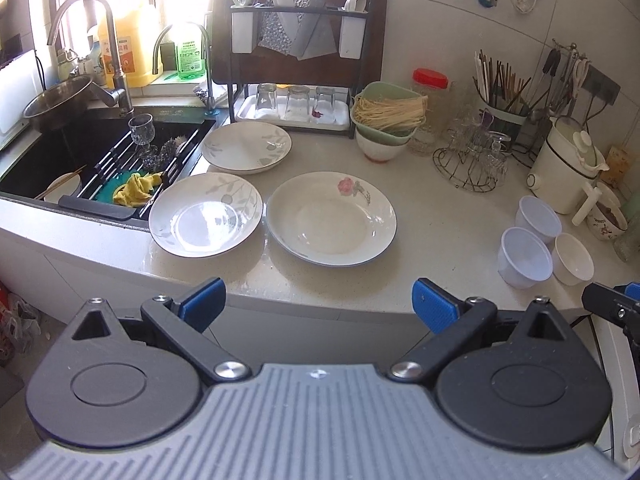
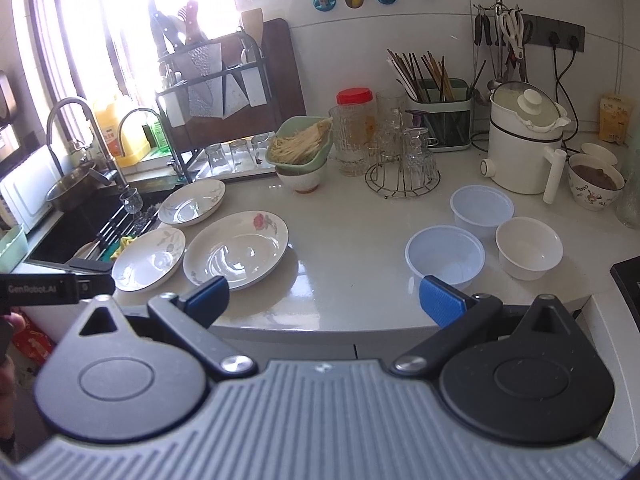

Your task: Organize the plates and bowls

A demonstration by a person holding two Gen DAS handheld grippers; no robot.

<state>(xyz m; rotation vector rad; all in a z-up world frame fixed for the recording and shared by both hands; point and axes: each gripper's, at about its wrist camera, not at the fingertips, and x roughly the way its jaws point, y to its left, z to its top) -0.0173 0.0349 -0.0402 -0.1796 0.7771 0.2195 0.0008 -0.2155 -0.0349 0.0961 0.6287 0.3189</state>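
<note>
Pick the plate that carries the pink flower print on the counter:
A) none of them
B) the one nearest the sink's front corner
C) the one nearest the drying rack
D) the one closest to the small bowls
D: the rose-print plate lies rightmost of the three, toward the small bowls, while the other two plates show grey leaf patterns.

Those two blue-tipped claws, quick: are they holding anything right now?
Left gripper: open, holding nothing, hovering at the counter's edge before the plates.
Right gripper: open, holding nothing, near the bowls.
</note>
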